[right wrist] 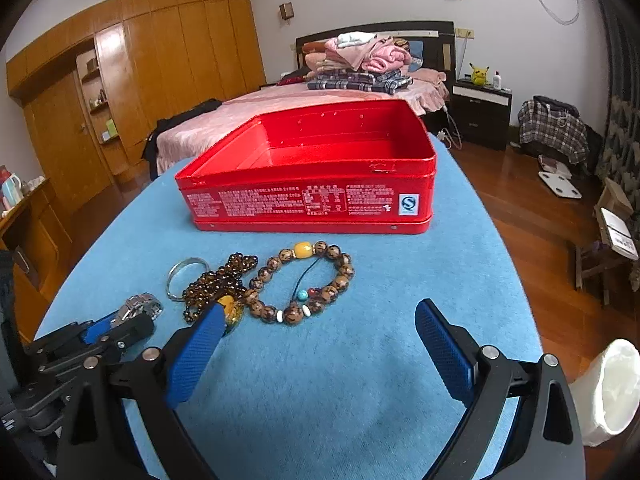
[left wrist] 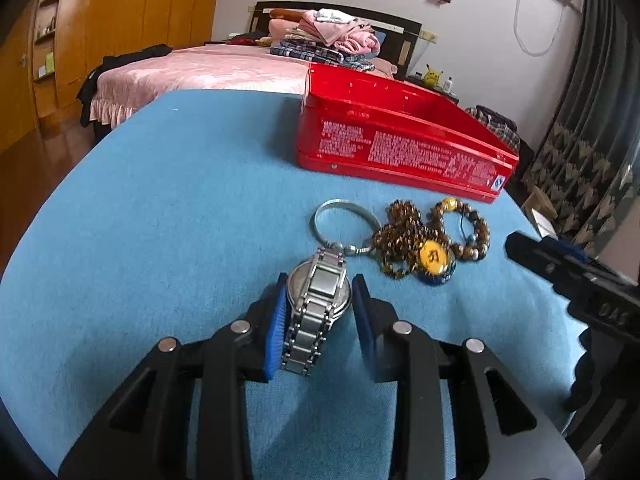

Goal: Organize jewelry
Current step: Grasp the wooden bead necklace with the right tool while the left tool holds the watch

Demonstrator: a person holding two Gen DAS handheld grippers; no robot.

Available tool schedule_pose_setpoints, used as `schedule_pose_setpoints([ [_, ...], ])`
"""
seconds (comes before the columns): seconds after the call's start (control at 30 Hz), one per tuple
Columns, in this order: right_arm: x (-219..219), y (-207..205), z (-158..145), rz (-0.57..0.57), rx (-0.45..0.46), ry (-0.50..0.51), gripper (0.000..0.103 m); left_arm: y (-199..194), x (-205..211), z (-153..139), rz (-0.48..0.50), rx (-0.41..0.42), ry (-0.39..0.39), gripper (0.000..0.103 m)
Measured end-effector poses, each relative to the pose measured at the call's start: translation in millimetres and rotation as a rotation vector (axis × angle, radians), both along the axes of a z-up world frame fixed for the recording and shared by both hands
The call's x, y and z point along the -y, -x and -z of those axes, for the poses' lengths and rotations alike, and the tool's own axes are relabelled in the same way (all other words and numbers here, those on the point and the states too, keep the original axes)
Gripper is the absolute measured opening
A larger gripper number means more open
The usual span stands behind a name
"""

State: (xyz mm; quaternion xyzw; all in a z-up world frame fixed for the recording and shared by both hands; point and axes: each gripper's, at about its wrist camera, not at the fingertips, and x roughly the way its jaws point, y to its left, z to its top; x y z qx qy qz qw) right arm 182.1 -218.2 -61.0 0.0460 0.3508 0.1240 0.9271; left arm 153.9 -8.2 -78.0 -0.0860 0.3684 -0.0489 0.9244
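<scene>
A silver metal watch (left wrist: 316,304) lies on the blue table cloth between the blue pads of my left gripper (left wrist: 320,292); the jaws stand around it, and contact is unclear. Just beyond lie a silver bangle (left wrist: 344,220), a brown bead necklace with a yellow pendant (left wrist: 434,257) and a large-bead bracelet (left wrist: 472,232). An open red tin (right wrist: 308,196) stands behind them. My right gripper (right wrist: 320,320) is wide open and empty, just short of the bracelet (right wrist: 312,280). The watch (right wrist: 140,306), the bangle (right wrist: 188,276) and the left gripper (right wrist: 116,326) show at the left of the right wrist view.
The blue cloth (right wrist: 320,380) covers a table with rounded edges. A white bin (right wrist: 608,392) stands on the floor at the right. A bed (right wrist: 320,100) with piled clothes and a wooden wardrobe (right wrist: 160,80) are behind.
</scene>
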Motion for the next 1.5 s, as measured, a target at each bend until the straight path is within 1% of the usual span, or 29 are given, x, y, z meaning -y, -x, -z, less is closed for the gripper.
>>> schedule_pose_setpoints([
  [0.1,-3,-10,2,-0.001,-0.022,0.010,0.083,-5,-1,-7,-0.016,0.023,0.005,0.029],
  [0.17,-3,-16,2,0.006,-0.034,0.012,0.082,-10,-2,-11,-0.025,0.033,0.015,0.029],
  [0.23,-3,-24,4,0.011,-0.058,0.002,0.077,-14,-1,-14,-0.034,0.045,0.018,0.029],
  [0.3,-3,-32,8,0.016,-0.090,-0.004,0.069,-18,-1,-18,-0.036,0.057,0.026,0.029],
  [0.33,-2,-36,9,0.016,-0.106,-0.014,0.067,-20,0,-19,-0.037,0.061,0.030,0.029],
  [0.4,-1,-44,12,0.014,-0.128,-0.032,0.060,-22,1,-23,-0.041,0.073,0.033,0.029],
  [0.5,-3,-52,15,0.023,-0.154,-0.011,0.050,-25,2,-27,-0.046,0.090,0.022,0.029],
  [0.53,-4,-54,15,0.028,-0.155,0.003,0.049,-26,2,-27,-0.046,0.090,0.021,0.029],
  [0.6,-8,-55,16,0.030,-0.156,0.035,0.038,-28,2,-27,-0.049,0.086,0.027,0.029],
  [0.63,-9,-54,16,0.033,-0.155,0.056,0.035,-30,2,-27,-0.050,0.082,0.029,0.029],
  [0.7,-11,-54,17,0.026,-0.153,0.075,0.019,-31,1,-26,-0.051,0.077,0.030,0.029],
  [0.73,-12,-54,18,0.015,-0.152,0.076,0.014,-31,2,-26,-0.052,0.074,0.030,0.029],
  [0.77,-13,-53,17,0.006,-0.152,0.070,0.011,-31,1,-26,-0.052,0.073,0.030,0.029],
  [1.03,-8,-43,11,-0.015,-0.140,0.064,0.011,-29,2,-28,-0.055,0.080,0.016,0.030],
  [1.33,-1,-29,-17,-0.021,-0.082,0.046,0.011,-24,9,-37,-0.043,0.099,0.003,0.030],
  [1.5,2,-26,-23,-0.018,-0.071,0.039,0.011,-23,11,-43,-0.041,0.103,-0.002,0.030],
])
